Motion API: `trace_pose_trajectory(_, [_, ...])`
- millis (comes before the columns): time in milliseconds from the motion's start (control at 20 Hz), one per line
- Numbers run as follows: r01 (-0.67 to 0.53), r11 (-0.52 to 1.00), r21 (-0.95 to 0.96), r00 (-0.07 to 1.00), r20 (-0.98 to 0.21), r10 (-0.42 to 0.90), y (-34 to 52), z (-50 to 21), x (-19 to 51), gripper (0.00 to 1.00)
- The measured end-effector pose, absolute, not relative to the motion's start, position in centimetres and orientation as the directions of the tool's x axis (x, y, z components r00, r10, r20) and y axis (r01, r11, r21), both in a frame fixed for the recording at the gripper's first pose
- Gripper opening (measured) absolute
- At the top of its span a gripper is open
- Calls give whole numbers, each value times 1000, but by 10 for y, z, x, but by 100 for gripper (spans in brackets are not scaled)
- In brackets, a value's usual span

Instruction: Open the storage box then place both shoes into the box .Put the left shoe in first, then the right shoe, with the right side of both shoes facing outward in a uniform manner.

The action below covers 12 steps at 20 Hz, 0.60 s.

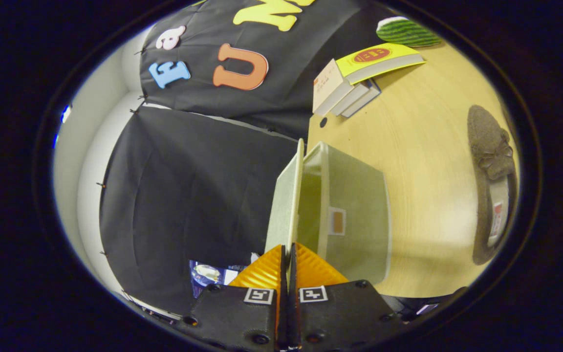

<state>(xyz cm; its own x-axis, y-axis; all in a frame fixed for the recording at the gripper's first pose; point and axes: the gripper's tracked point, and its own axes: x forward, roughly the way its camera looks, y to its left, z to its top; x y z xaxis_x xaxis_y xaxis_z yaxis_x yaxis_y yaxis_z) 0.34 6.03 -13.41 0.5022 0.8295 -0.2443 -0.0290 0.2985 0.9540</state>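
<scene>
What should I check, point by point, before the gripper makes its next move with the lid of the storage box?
1. Gripper fingers shut on the lid: ok.
2. Lid lifted off the storage box rim: ok, swung open.
3. Box inside free for shoes: cannot tell.
4. Shoe waiting on the table: ok, one seen.
5. Second shoe located: cannot tell.
6. Books apart from box: ok.

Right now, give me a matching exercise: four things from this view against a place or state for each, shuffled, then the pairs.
Things:
1. lid
2. shoe
3. books
4. gripper

States:
A. stacked beyond the storage box
B. shut on the lid's edge
C. swung up, box open
D. lying on the table beside the box

Pairs: 1-C, 2-D, 3-A, 4-B
</scene>
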Motion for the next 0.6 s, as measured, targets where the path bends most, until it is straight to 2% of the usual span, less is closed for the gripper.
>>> trace_pose_trajectory(250, [-145, 328, 933, 508, -214, 834, 102, -59, 8, 6])
trace_pose_trajectory(600, [-299, 420, 857, 450, -262, 854, 220, 2, 12, 6])
